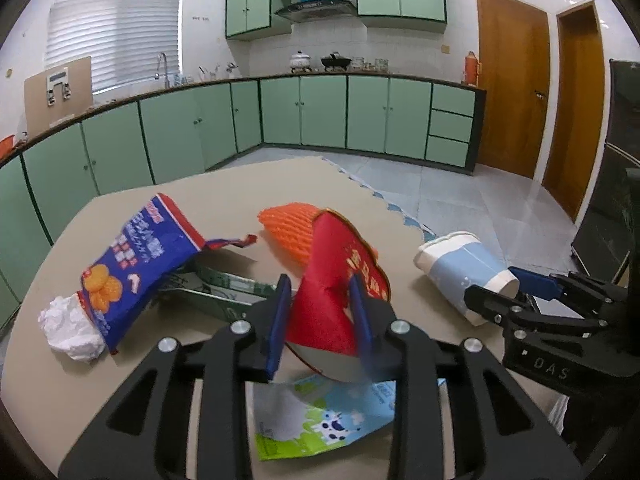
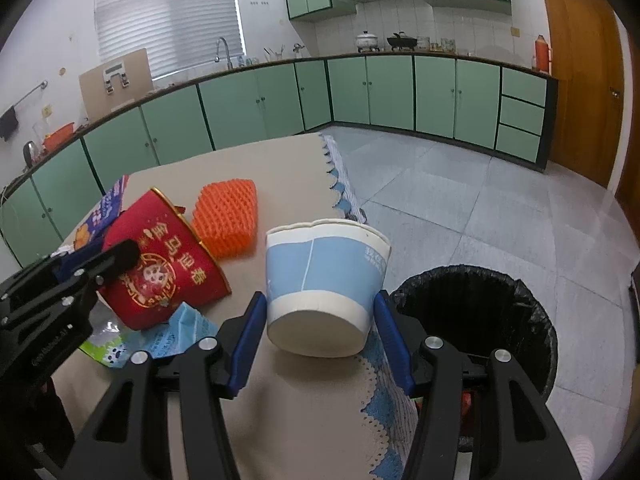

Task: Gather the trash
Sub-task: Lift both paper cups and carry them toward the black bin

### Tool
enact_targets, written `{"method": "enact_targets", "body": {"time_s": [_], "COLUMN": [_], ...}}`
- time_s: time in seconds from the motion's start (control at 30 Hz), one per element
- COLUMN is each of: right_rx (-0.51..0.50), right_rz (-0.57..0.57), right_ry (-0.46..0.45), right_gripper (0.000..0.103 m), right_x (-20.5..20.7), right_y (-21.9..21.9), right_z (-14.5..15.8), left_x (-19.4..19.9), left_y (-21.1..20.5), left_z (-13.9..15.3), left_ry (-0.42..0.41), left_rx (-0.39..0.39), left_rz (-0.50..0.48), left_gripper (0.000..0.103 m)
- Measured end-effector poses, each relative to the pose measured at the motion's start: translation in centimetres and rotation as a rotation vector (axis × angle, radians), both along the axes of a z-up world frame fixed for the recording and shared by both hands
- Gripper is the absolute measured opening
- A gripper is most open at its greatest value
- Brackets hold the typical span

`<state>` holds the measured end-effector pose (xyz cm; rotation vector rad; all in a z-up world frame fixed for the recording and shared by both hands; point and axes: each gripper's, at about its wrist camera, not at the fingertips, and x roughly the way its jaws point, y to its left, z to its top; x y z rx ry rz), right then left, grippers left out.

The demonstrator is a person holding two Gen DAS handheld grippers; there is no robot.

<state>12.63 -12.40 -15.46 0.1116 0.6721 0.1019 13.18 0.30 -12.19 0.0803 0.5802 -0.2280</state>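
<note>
Our left jaws [image 1: 320,312] are closed on a red paper bag [image 1: 336,276], blue pads pressing its creased sides; our right jaws [image 2: 320,320] grip a paper cup [image 2: 326,280] near its base, the cup tilted with its mouth away from us. The cup is white with a pale blue band, its rim slightly dented, and small white writing on the band is too small to read. The red bag is stiff and glossy, edged in gold, with gold Chinese characters and a round emblem. At 12 o'clock from it lies an orange foam net sleeve [image 2: 226,218], ribbed and soft. At 9 o'clock in the left view a blue and red snack wrapper [image 1: 132,268] printed with orange biscuits leans over a flattened green carton [image 1: 224,288], a crumpled white tissue [image 1: 72,328] at its lower end. Beneath the left jaws lies a flat blue-green pouch [image 1: 320,416] with a cartoon cow. The surface [image 2: 248,168] wears a beige cloth with a blue scalloped edge. Just past that edge, at 3 o'clock from the cup, stands a bin lined in black plastic [image 2: 480,304], its mouth open, with bare tiled floor [image 2: 460,200] beyond.
</note>
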Motion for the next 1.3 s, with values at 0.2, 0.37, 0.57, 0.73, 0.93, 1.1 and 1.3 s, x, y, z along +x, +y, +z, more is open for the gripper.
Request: {"method": "enact_targets", "body": {"time_s": [0.2, 0.37, 0.57, 0.73, 0.93, 1.1, 1.3], "right_rx": [0.008, 0.004, 0.004, 0.01, -0.015, -0.02, -0.032], "right_rz": [0.002, 0.006, 0.006, -0.015, -0.067, -0.117, -0.178], "right_ry": [-0.002, -0.035, -0.082, -0.117, -0.153, -0.177, -0.194], "right_gripper": [0.055, 0.054, 0.054, 0.054, 0.054, 0.054, 0.054], "right_x": [-0.1, -0.4, -0.9, -1.3, -1.7, -2.3, -2.7], "right_y": [-0.1, -0.5, -0.8, -1.9, -4.0, -6.3, -9.2], "right_z": [0.3, 1.3, 3.1, 4.3, 5.7, 6.6, 7.4], "left_x": [0.3, -0.2, -0.6, -0.4, 0.5, 1.3, 2.1], "left_y": [0.0, 0.2, 0.4, -0.2, -2.2, -4.8, -8.5], "left_z": [-0.1, 0.7, 2.2, 3.4, 4.4, 5.3, 5.4], "left_ry": [0.005, -0.016, -0.06, -0.088, -0.112, -0.135, -0.137], "left_rx": [-0.022, -0.041, -0.053, -0.06, -0.077, -0.088, -0.096], "left_rz": [0.003, 0.004, -0.003, -0.021, -0.061, -0.101, -0.16], "left_gripper": [0.029, 0.027, 0.026, 0.026, 0.026, 0.026, 0.026]}}
